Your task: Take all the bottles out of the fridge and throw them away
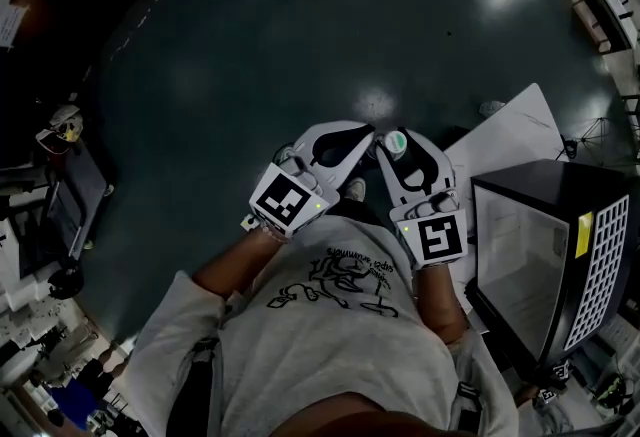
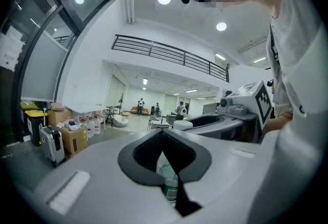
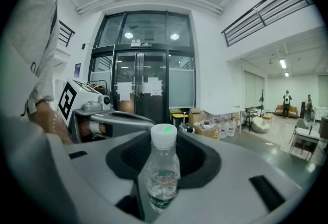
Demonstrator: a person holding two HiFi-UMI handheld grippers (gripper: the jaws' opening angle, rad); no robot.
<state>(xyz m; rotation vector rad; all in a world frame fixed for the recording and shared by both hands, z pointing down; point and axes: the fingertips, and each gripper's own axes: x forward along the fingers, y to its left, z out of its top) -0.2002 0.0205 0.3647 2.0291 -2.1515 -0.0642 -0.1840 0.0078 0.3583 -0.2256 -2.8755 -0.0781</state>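
Clear bottle gripped by the right gripper fingers, second bottle by the left gripper fingers; either could slip if its thin plastic buckles.

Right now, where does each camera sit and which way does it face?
Head view: on the person's head, facing steeply down at the floor, fridge, left gripper and right gripper; shirt and forearms show.
Left gripper view: on the left gripper, facing along jaws shut on a labelled bottle toward a bright hall; shirt at right.
Right gripper view: on the right gripper, facing along jaws shut on a capped bottle toward glass doors; shirt at left.
Shared: each gripper view shows the other gripper.
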